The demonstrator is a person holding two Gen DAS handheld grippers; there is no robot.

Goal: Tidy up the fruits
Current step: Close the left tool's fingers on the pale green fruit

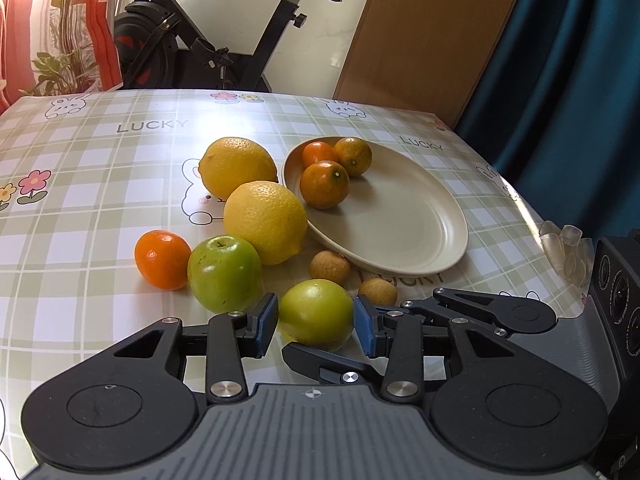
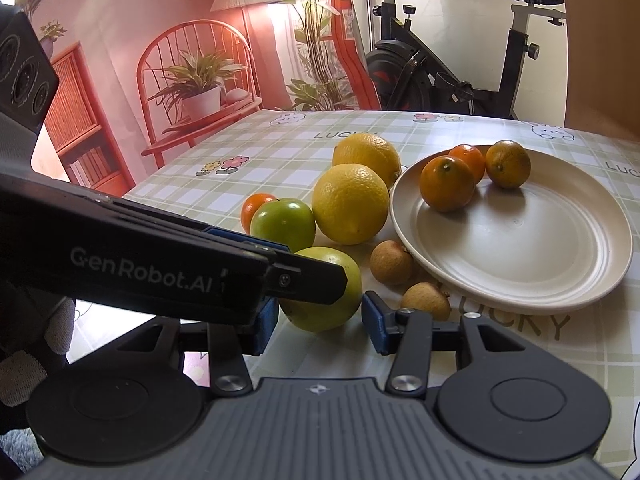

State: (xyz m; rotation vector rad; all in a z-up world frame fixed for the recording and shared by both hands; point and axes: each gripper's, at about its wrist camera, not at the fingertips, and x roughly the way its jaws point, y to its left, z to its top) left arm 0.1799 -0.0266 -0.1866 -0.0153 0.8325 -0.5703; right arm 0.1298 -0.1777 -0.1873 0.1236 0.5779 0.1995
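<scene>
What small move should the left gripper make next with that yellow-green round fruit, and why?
Probably a short straight lift: the left gripper's blue pads seem pressed on both sides of the yellow-green round fruit, which sits on the checked tablecloth, with two small brown fruits between it and the cream oval plate.

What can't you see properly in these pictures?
- Right wrist view: the left gripper covers part of the yellow-green apple, so whether the right gripper touches it is unclear.
- Right wrist view: the green apple hides most of a mandarin.
- Left wrist view: clear lumps at the table edge, unidentifiable.
</scene>
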